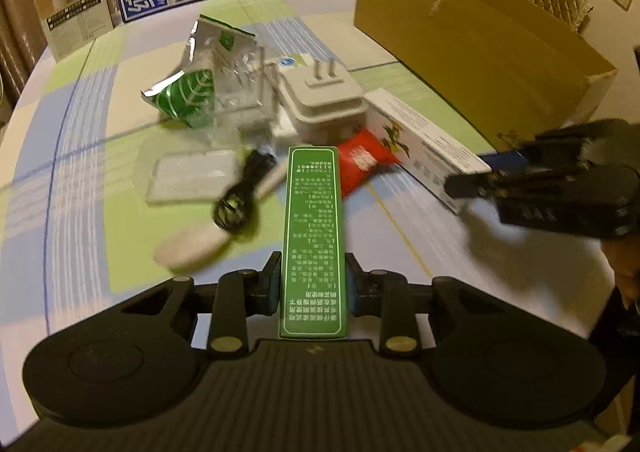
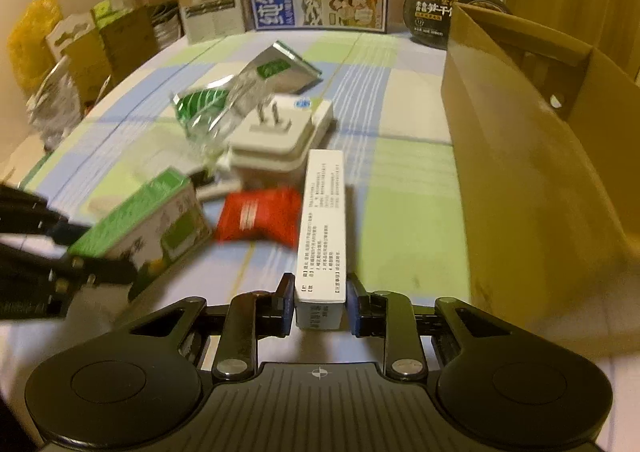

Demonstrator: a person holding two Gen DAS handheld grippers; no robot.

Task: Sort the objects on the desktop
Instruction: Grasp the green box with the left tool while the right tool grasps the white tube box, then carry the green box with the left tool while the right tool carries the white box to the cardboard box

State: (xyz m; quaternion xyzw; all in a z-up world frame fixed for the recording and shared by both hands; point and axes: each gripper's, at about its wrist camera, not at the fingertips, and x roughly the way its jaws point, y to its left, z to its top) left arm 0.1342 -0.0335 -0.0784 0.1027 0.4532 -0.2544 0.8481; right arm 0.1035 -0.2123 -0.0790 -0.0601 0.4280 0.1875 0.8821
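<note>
A green box (image 1: 313,240) is pinched lengthwise between the fingers of the left gripper (image 1: 313,284), above the near part of the table (image 1: 80,156). A white box (image 2: 322,236) lies between the spread fingers of the right gripper (image 2: 320,302); contact cannot be told. Beyond them a red packet (image 2: 260,218), a white adapter (image 2: 276,140) and a foil bag (image 1: 192,92) are clustered mid-table. A carton (image 2: 532,180) stands open at the right edge; its contents are hidden.

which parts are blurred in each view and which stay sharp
Left wrist view: the green box in the left gripper reads sharp; the black cable and right gripper are smeared. Right wrist view: the white box is fairly sharp; the red packet and left gripper streak. Both have warm dim light and fisheye bending.
</note>
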